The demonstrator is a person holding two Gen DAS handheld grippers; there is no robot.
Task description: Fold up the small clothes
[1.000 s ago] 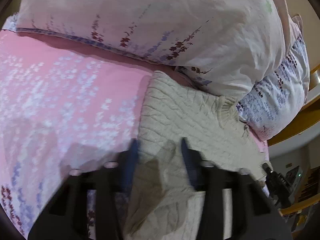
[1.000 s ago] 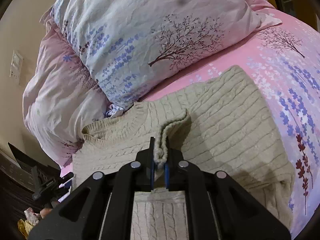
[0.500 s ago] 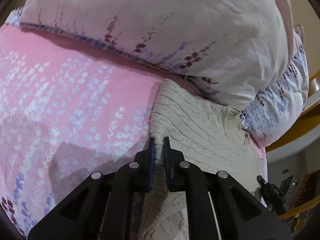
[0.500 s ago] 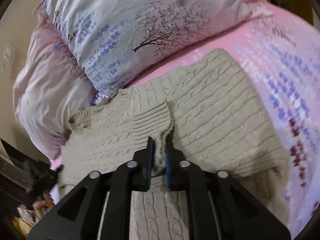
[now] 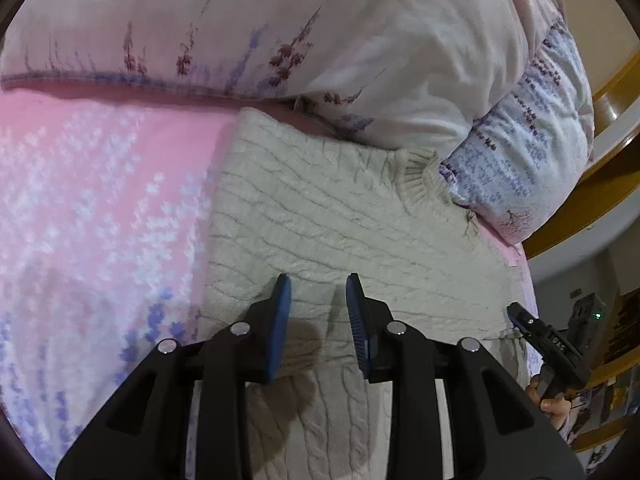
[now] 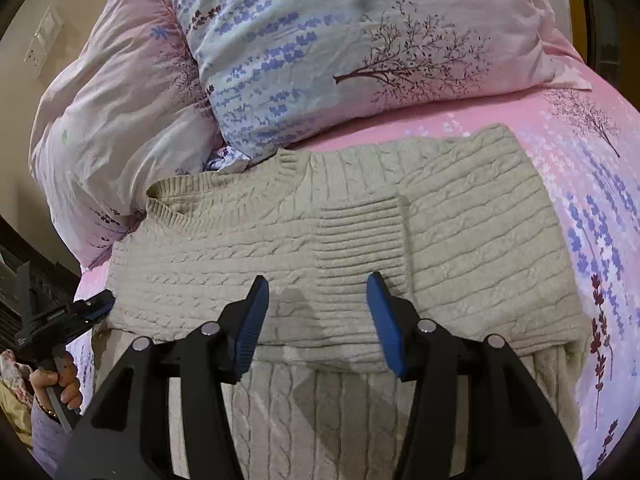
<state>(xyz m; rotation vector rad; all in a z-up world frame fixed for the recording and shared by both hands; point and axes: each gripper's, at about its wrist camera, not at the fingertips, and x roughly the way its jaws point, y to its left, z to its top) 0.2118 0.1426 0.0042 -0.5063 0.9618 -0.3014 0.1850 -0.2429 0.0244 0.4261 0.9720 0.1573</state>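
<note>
**Both hand-held grippers letting go over the folded sweater**

Pink bedding is filling the background: we are looking across a bed sheet (image 6: 568, 120) printed with lavender sprigs and trees, with two pillows (image 6: 360, 40) piled at the far end. We are seeing the beige cable-knit sweater (image 6: 460, 208) lying flat on the sheet just below the pillows, its ribbed neckline (image 6: 256, 196) pointing toward them and a ribbed cuff (image 6: 360, 236) resting on top of the knit body.

We are holding the right hand-held gripper (image 6: 316, 312) tilted down over the sweater, and its blue-padded jaws are opening, standing apart with only the flat knit showing between them; nothing is being pinched. We are holding the left hand-held gripper (image 5: 318, 308) over the sweater's other edge, and its jaws are opening too, with a narrower gap and no fabric caught between the pads. Each gripper is appearing at the edge of the other's view, gripped by a hand (image 6: 56, 384).
</note>
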